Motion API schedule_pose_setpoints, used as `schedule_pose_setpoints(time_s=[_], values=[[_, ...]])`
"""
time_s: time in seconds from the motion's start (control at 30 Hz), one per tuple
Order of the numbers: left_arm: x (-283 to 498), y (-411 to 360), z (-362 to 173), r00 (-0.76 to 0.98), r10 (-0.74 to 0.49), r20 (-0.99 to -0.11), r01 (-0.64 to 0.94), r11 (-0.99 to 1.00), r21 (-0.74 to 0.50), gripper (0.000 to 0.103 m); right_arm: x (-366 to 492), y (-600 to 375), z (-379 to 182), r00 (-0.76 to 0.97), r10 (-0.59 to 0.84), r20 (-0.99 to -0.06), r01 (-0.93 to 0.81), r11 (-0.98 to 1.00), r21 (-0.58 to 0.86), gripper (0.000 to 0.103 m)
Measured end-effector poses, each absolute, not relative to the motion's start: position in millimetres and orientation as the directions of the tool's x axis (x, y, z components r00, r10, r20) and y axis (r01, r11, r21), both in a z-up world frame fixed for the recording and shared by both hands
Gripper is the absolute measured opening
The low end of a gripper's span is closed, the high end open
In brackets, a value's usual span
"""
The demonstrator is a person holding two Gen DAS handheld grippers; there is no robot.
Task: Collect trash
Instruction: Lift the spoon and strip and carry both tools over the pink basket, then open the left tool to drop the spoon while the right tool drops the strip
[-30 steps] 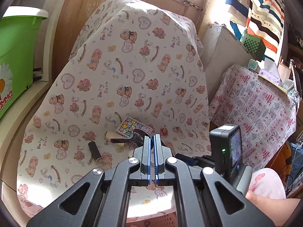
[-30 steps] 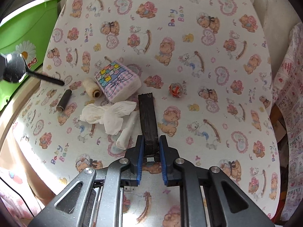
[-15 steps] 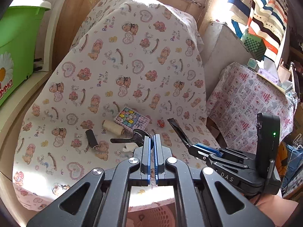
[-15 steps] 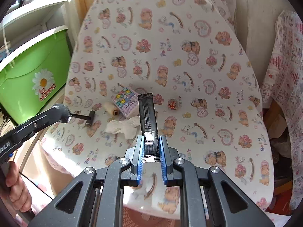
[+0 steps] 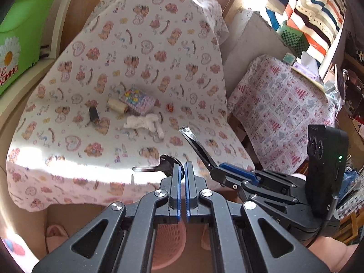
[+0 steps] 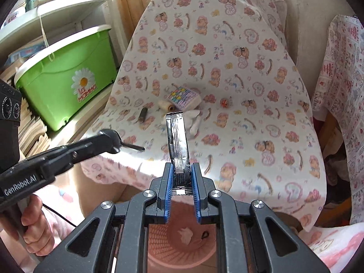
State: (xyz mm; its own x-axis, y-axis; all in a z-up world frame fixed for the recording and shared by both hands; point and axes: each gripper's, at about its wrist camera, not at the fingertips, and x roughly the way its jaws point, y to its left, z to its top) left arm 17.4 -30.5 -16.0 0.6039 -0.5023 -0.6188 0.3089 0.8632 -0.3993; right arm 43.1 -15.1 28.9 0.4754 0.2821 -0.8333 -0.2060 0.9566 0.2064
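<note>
My right gripper (image 6: 180, 177) is shut on a long black sachet wrapper (image 6: 177, 141) and holds it upright above the pink mesh basket (image 6: 182, 245). The wrapper also shows in the left wrist view (image 5: 195, 144). My left gripper (image 5: 182, 170) is shut on a black spoon (image 5: 157, 165), also seen in the right wrist view (image 6: 118, 142), just past the table's front edge. On the bear-print cloth lie a crumpled white tissue (image 5: 145, 122), a cream thread spool (image 5: 117, 107), a dark spool (image 5: 93, 115), a patterned tissue pack (image 5: 138, 97) and a small red ball (image 5: 170, 107).
The basket (image 5: 168, 245) stands on the floor below both grippers and holds a white scrap (image 6: 185, 236) and a black ring. A green bin (image 6: 63, 75) sits on a shelf to the left. A second cloth-covered table (image 5: 279, 109) stands to the right.
Both grippers have pulled back from the table and now hang over the basket. The right one still holds the wrapper, the left one the spoon.
</note>
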Motion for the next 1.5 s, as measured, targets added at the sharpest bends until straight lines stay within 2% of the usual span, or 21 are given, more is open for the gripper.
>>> schedule_pose_setpoints(time_s=[0.1, 0.33, 0.63, 0.97, 1.17, 1.4, 1.5], values=[[11, -32, -30, 0.553, -0.520, -0.651, 0.301, 0.853, -0.426, 0.003, 32, -10, 21, 0.423, 0.297, -0.856, -0.221, 0.950, 0.220, 0.017], [16, -39, -52, 0.476, -0.478, -0.738, 0.270, 0.878, -0.395, 0.003, 14, -4, -1, 0.317, 0.303, -0.899, -0.224, 0.945, 0.240, 0.017], [38, -29, -107, 0.295, -0.503, -0.813, 0.116, 0.863, -0.492, 0.005, 15, -10, -35, 0.147, 0.299, -0.943, -0.200, 0.943, 0.268, 0.017], [54, -33, -155, 0.201, -0.440, -0.875, 0.042, 0.896, -0.441, 0.006, 18, 6, -102, -0.051, 0.255, -0.966, -0.174, 0.950, 0.260, 0.017], [60, -36, -185, 0.136, -0.397, -0.908, 0.012, 0.917, -0.399, 0.005, 23, 12, -154, -0.140, 0.166, -0.976, -0.154, 0.970, 0.187, 0.017], [58, -34, -206, 0.071, -0.376, -0.924, -0.037, 0.924, -0.380, 0.005, 21, 7, -179, -0.234, 0.215, -0.948, -0.069, 0.969, 0.237, 0.018], [56, -32, -208, 0.055, -0.370, -0.928, -0.046, 0.927, -0.372, 0.017, 20, 5, -180, -0.247, 0.224, -0.943, -0.046, 0.969, 0.242, 0.022]])
